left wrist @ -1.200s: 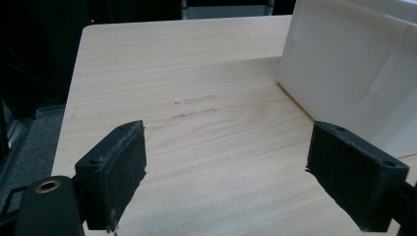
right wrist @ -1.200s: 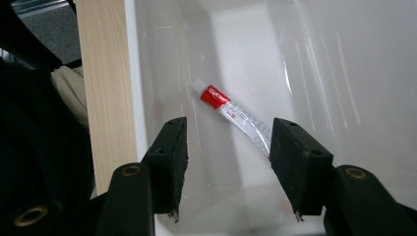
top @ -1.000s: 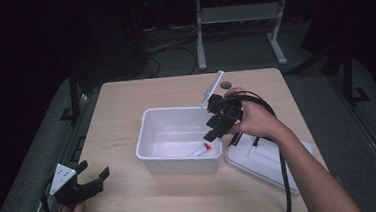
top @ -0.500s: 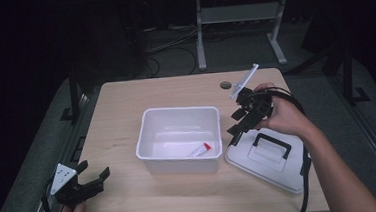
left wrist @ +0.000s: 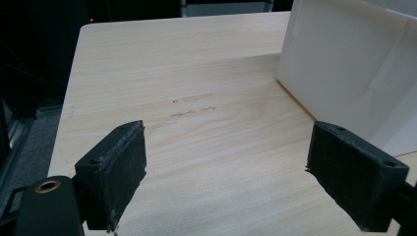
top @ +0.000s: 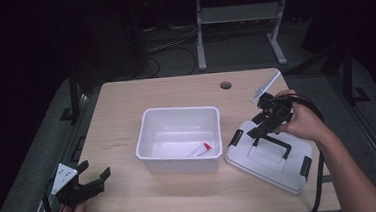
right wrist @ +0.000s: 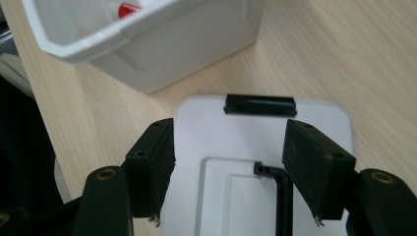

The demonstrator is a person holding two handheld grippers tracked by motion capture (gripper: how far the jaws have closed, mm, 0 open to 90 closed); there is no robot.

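On the pale wooden worktop (top: 126,105) a white lid (top: 270,161) with a black handle (top: 274,142) and black end clips lies flat, just to the right of an open white bin (top: 177,118) and close against its near right corner. The right claw (top: 258,130) hovers over the far left part of that lid, beside the handle, with the person's right hand (top: 302,123) wrapped around its body. Its jaws have just been opening and stand apart with nothing clamped between them; in the right gripper view the lid's white surface (right wrist: 246,162), one black clip (right wrist: 259,104) and the end of the handle (right wrist: 275,182) show in the gap, and the pads press on none of them. Inside the bin a small white tube with a red cap (top: 200,149) lies on the floor near the front wall. The left claw (top: 92,179) rests low at the near left corner of the worktop, well apart from the bin, jaws spread wide. In the left gripper view bare wood lies between its pads (left wrist: 118,167), and the bin's white wall (left wrist: 354,69) stands off to the right.
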